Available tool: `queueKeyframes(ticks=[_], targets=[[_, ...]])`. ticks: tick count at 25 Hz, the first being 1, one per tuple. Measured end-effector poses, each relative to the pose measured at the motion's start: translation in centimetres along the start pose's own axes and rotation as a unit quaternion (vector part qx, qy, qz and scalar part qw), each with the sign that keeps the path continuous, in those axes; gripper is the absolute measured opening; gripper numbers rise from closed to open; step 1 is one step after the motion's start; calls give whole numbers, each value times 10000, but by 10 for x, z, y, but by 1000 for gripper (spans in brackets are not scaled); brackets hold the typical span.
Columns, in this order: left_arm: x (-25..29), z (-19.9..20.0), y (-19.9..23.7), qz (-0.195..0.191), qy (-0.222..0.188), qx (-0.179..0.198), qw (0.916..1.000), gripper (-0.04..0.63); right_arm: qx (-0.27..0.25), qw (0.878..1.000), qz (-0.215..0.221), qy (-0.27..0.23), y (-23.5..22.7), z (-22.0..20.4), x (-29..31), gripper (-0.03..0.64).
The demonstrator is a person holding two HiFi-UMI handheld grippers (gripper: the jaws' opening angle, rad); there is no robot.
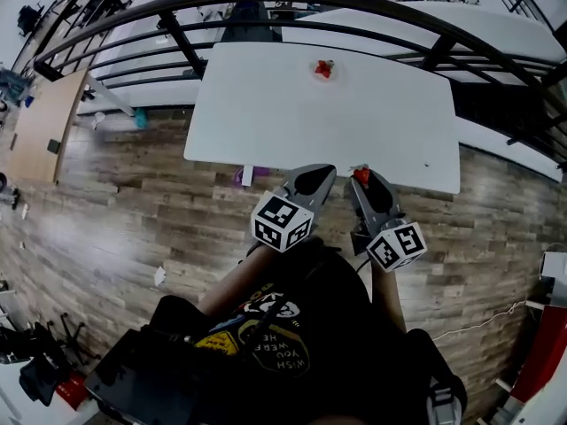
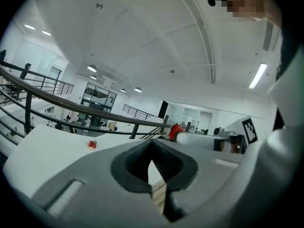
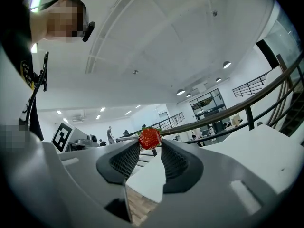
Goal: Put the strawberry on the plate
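From the head view, a person stands at the near edge of a white table (image 1: 292,122), a gripper in each hand. The right gripper (image 1: 361,181) grasps a strawberry (image 1: 361,176) at its jaw tips, over the table's near edge and right of its middle. The left gripper (image 1: 324,175) sits just beside it, over the same edge. A small red item (image 1: 322,68), too small to identify, lies near the table's far edge, well apart from both grippers. A dark railing (image 1: 292,27) runs behind the table and a wood floor (image 1: 106,211) lies below. In the left gripper view, the left gripper (image 2: 152,143) has its jaws clenched tip to tip with nothing between them. The small red item (image 2: 91,145) lies on the table (image 2: 47,151) ahead, and the right gripper (image 2: 180,136) reaches in from the right with the strawberry (image 2: 175,129) at its end and its marker cube (image 2: 249,130) behind. In the right gripper view, the right gripper (image 3: 150,143) pinches the strawberry (image 3: 149,137) between its jaw tips. The table (image 3: 256,151) spreads to the right below the railing (image 3: 247,106).
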State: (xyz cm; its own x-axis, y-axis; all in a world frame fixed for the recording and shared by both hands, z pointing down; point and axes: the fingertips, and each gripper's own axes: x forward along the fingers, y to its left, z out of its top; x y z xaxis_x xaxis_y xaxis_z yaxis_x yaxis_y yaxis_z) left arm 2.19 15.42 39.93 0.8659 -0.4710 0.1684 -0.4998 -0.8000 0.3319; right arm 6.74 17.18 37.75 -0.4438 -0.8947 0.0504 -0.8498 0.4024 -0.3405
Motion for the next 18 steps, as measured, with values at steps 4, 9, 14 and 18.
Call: queueKeyframes(ticks=[4, 9, 14, 18], targets=[[0, 2, 22, 103, 33, 303, 9995, 4, -36, 10000, -44, 39, 0, -2, 20, 147], [-4, 1, 51, 351, 48, 185, 9992, 5, -80, 9999, -141, 16, 3, -1, 33, 147], [1, 2, 61, 435, 16, 55, 9990, 3, -36, 9998, -169, 61, -4, -5, 39, 147], [16, 1, 63, 446, 66, 11, 9990, 3, 22, 9999, -99, 105, -15, -3, 46, 147]])
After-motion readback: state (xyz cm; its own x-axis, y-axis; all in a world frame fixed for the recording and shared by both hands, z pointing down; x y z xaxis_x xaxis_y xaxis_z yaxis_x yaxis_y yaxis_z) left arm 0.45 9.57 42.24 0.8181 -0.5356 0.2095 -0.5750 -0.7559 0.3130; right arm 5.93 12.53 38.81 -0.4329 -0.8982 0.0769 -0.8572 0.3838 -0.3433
